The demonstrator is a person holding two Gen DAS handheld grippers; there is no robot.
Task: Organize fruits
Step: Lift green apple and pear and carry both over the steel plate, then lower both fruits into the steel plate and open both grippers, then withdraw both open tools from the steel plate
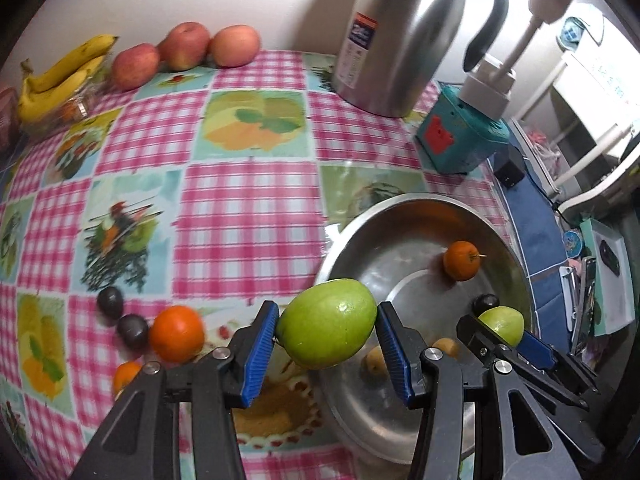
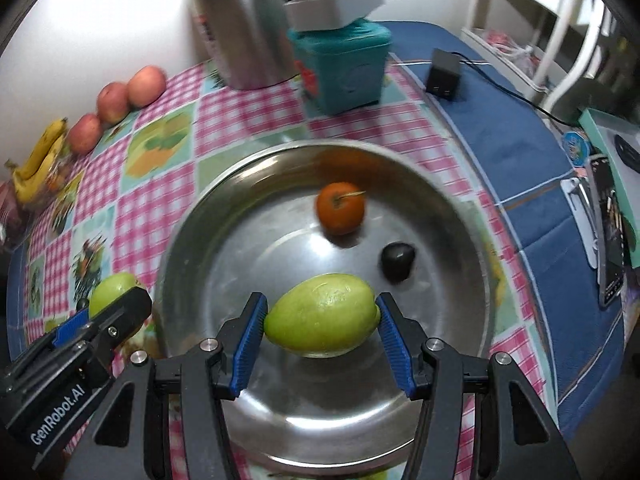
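My left gripper (image 1: pixel 326 330) is shut on a green oval fruit (image 1: pixel 326 324), held above the left rim of a steel bowl (image 1: pixel 400 248). My right gripper (image 2: pixel 322 332) is shut on a second green fruit (image 2: pixel 322 316) above the bowl's (image 2: pixel 260 248) floor. Inside the bowl lie an orange (image 2: pixel 341 208) and a dark fruit (image 2: pixel 397 260). Each gripper shows in the other's view: the right gripper (image 1: pixel 504 336) at the bowl's right, the left gripper (image 2: pixel 106 310) at its left. On the cloth lie two dark fruits (image 1: pixel 120 316), an orange (image 1: pixel 177 334) and a smaller orange (image 1: pixel 126 376).
Three apples (image 1: pixel 188 44) and bananas (image 1: pixel 56 80) line the back wall. A steel thermos (image 1: pixel 400 36) and a teal box (image 1: pixel 460 132) stand behind the bowl. A black adapter (image 2: pixel 442 74) with its cable and flat items lie on the blue cloth (image 2: pixel 520 128) to the right.
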